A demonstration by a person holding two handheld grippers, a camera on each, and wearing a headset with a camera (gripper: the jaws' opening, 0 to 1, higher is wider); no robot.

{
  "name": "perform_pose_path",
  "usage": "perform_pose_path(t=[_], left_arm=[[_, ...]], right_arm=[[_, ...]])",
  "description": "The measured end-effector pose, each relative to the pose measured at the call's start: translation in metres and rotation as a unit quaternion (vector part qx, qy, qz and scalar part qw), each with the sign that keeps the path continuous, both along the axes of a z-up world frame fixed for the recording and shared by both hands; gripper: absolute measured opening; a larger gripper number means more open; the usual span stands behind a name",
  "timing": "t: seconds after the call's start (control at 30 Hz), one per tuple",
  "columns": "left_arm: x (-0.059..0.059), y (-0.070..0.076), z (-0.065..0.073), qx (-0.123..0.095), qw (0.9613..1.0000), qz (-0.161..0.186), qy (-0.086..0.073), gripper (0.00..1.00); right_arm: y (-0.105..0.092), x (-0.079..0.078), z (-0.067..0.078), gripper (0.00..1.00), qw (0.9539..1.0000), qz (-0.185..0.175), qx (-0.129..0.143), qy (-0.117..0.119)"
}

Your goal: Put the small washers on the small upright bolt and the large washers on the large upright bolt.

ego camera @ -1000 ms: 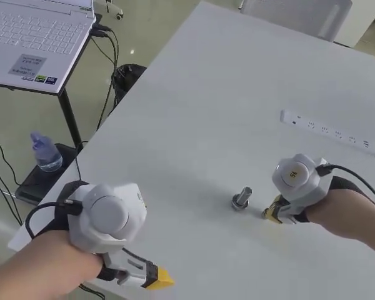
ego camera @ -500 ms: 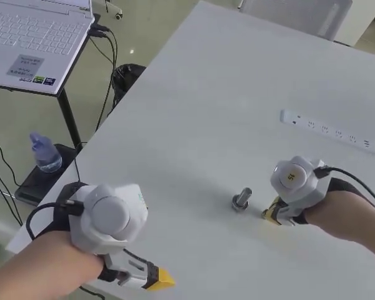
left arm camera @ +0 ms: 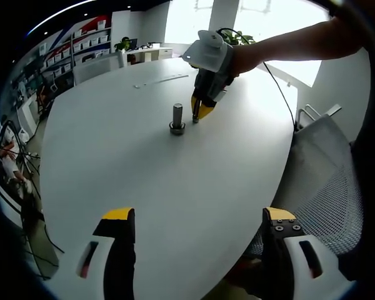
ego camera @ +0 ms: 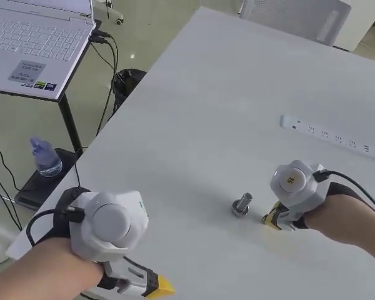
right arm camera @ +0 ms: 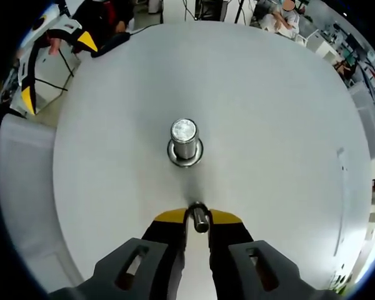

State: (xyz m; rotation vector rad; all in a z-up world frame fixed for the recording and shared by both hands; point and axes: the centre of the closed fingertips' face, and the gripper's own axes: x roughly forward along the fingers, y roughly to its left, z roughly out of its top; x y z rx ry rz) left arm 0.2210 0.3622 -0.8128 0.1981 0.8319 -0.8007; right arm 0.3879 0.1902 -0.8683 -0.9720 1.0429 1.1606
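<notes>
The right gripper (right arm camera: 199, 217) pinches a small silver metal piece (right arm camera: 200, 220) tight in its fingers. It is just beside the big silver upright bolt (right arm camera: 185, 139) on the white tabletop (ego camera: 225, 112). The piece may slip out, or a sideways push may knock the bolt over. A ring seems to sit round the bolt's foot. The left gripper (left arm camera: 198, 219) hangs with fingers spread wide, holding nothing.
</notes>
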Motion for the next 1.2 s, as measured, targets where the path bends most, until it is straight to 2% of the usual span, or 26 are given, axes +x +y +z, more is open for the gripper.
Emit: perform_pose_path(t=[0.23,0.53,0.6,0.7,0.8,0.9,1.03,1.07,1.13,1.2], left_arm=[[0.0,0.001,0.0,0.0,1.0,0.0,0.0,0.83],[0.0,-0.002,0.003,-0.007,1.0,0.004,-0.005,0.84],[0.002,-0.003,0.004,-0.008,0.9999,0.005,-0.009,0.85],[0.006,-0.001,0.006,-0.003,0.9998,0.014,-0.016,0.89],[0.008,-0.004,0.009,-0.008,0.9996,0.016,-0.02,0.89],[0.009,-0.006,0.009,-0.003,0.9997,0.011,-0.022,0.89],[0.01,-0.012,0.014,-0.012,0.9995,0.011,-0.028,0.9],[0.011,-0.013,0.015,-0.011,0.9994,0.011,-0.03,0.9],[0.01,-0.014,0.018,-0.009,0.9994,0.011,-0.031,0.9],[0.01,-0.015,0.021,-0.013,0.9993,0.014,-0.033,0.9]], right_arm=[[0.001,0.002,-0.001,0.18,1.0,-0.003,0.002,-0.001],[0.005,0.001,0.006,0.21,0.9998,-0.009,0.018,0.004],[0.006,-0.001,0.009,0.21,0.9995,-0.011,0.026,0.01],[0.007,0.001,0.016,0.23,0.9992,-0.016,0.037,0.004],[0.01,0.002,0.023,0.26,0.9982,-0.024,0.055,0.003],[0.008,0.003,0.029,0.29,0.9978,-0.025,0.061,-0.003],[0.009,0.001,0.039,0.32,0.9961,-0.029,0.083,-0.005],[0.01,0.0,0.042,0.33,0.9954,-0.031,0.09,-0.004],[0.013,-0.002,0.049,0.34,0.991,-0.057,0.121,0.005],[0.012,-0.002,0.055,0.35,0.9893,-0.064,0.131,0.006]])
